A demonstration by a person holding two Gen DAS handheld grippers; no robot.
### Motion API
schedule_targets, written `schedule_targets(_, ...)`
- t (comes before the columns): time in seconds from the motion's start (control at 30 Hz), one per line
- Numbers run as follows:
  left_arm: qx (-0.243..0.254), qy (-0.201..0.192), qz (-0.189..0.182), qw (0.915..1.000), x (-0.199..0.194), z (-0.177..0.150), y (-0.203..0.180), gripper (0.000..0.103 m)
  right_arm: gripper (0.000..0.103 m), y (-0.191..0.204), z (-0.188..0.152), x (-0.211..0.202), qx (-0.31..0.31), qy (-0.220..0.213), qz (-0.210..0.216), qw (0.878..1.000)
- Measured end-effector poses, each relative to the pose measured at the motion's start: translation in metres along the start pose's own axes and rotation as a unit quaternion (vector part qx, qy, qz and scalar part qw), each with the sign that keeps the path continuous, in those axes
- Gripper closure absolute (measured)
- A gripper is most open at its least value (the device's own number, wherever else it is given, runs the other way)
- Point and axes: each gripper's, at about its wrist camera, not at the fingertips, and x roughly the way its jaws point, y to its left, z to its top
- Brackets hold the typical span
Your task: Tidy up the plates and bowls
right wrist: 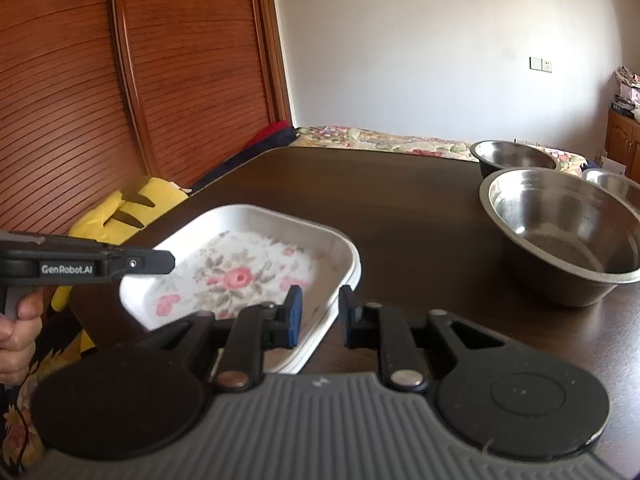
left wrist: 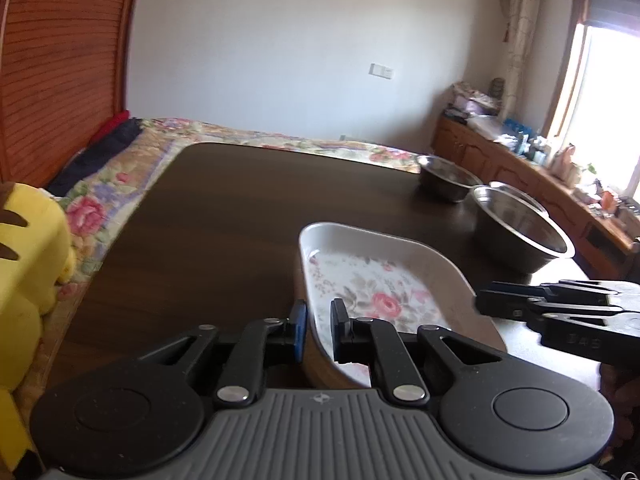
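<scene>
Straddling the rim of the floral tray (left wrist: 376, 276), the left hand-held gripper (left wrist: 319, 326) is seen part-open, not yet clamped. The right hand-held gripper (right wrist: 320, 316) is likewise parted astride the tray's opposite rim. A lift is judged imminent; both must close first. Steel bowls (right wrist: 560, 232) wait at two o'clock on the tabletop (right wrist: 400, 200).

**Materials and Surface Finish**

My left gripper (left wrist: 318, 322) is matt black plastic with blue pads. The floral dish (right wrist: 240, 272) looks glossy white. The large bowl (right wrist: 560, 236) is shiny bare metal. The table (left wrist: 224, 208) is dark smooth wood grain.
</scene>
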Motion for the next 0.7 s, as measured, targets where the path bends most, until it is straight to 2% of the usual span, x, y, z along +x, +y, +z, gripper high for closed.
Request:
schedule_targets(0.3,0.005,-0.015,0.006,0.9999,-0.007,0.003,0.000,0.090,0.082,-0.001,0.002,-0.009,-0.004,-0.018,-0.003,1.000)
schedule_targets(0.43,0.017,-0.025,0.010,0.9995,-0.010,0.004,-0.006,0.080,0.082,-0.006,0.002,-0.012,0.004,-0.023,-0.005,1.000)
schedule_targets(0.7,0.038,-0.032,0.006,0.9987,-0.008,0.005,-0.019,0.070,0.082,-0.023,0.000,-0.022,0.016,-0.040,-0.017,0.999)
